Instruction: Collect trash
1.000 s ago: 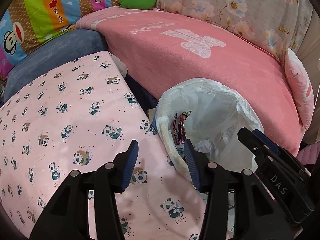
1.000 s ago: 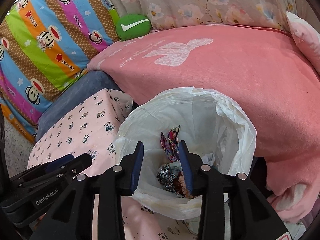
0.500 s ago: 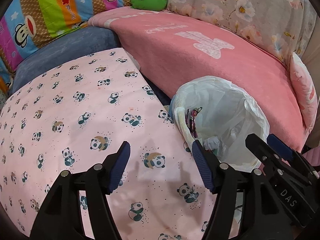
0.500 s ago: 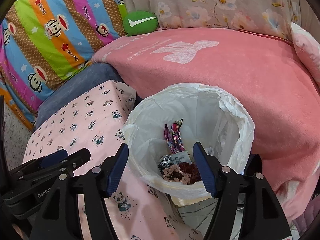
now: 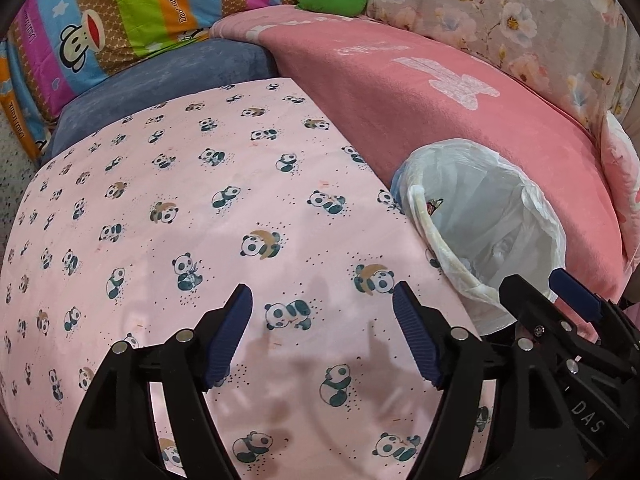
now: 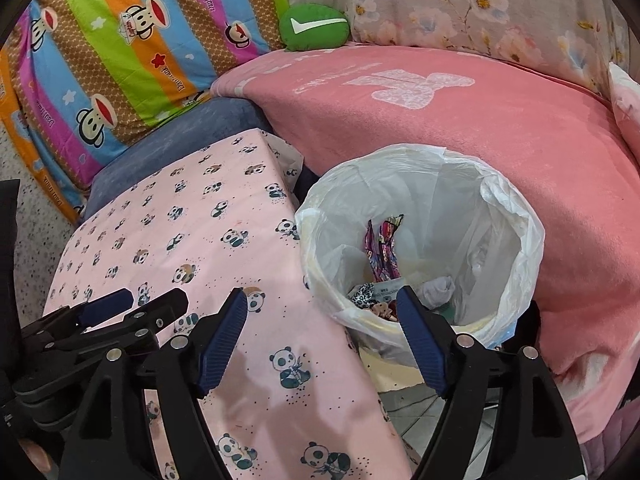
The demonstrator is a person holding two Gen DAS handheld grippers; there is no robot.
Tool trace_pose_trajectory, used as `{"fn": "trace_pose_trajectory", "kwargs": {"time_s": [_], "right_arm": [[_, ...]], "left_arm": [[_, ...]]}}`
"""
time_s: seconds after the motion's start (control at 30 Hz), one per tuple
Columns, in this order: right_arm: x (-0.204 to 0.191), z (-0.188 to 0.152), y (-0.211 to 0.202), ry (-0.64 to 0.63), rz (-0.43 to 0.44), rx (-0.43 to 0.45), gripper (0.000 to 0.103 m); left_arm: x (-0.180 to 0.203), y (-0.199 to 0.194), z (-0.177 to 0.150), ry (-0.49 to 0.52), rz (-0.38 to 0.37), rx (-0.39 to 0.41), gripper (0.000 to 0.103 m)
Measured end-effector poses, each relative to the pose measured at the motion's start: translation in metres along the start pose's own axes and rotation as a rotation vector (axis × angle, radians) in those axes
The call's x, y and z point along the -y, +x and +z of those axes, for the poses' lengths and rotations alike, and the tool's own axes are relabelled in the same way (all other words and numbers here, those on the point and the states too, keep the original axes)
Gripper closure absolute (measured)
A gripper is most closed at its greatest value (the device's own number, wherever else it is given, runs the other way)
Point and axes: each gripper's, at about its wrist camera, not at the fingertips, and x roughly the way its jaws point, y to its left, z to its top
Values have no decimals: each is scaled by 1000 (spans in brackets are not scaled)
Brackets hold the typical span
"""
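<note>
Trash sits inside a round bin lined with a thin white plastic bag point(image 6: 424, 240): a crumpled purple and pink foil wrapper point(image 6: 383, 245) stands against the inner wall, with a leopard-print scrap point(image 6: 362, 294) and a wad of white tissue point(image 6: 438, 289) at the bottom. The bin stands between a table covered in pale pink cloth printed with small pandas point(image 6: 192, 256) and a sofa seat draped in a salmon-pink fleece blanket point(image 6: 500, 128); the bag's rim touches the table edge.

The left gripper point(image 5: 322, 336), black with ribbed blue pads, hovers above the panda cloth with its jaws spread wide and nothing between them. The right gripper point(image 6: 320, 336), of the same build, hangs over the table's edge beside the bin, jaws likewise wide apart and holding nothing; its right pad overlaps the near rim of the bag in the right wrist view.

Behind the table lies a blue-grey velvet cushion point(image 5: 160, 80), then a striped cushion printed with cartoon monkeys point(image 6: 120, 40), a small green pillow with a white mark point(image 6: 314, 26), and grey floral fabric point(image 6: 500, 4) along the sofa back.
</note>
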Motion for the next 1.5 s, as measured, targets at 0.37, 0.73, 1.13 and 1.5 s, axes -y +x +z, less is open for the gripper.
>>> {"fn": "trace_pose_trajectory", "kwargs": {"time_s": [0.37, 0.73, 1.13, 1.5], "right_arm": [[-25, -15, 13, -35, 11, -38, 29], [-1, -10, 10, 1, -44, -12, 32], [46, -1, -7, 50, -149, -26, 27], [64, -2, -21, 24, -225, -17, 7]], "left_arm": [[-25, 6, -17, -31, 22, -32, 34], [-7, 12, -11, 0, -4, -33, 34], [40, 8, -3, 95, -42, -6, 34], [53, 3, -2, 114, -43, -3, 33]]}}
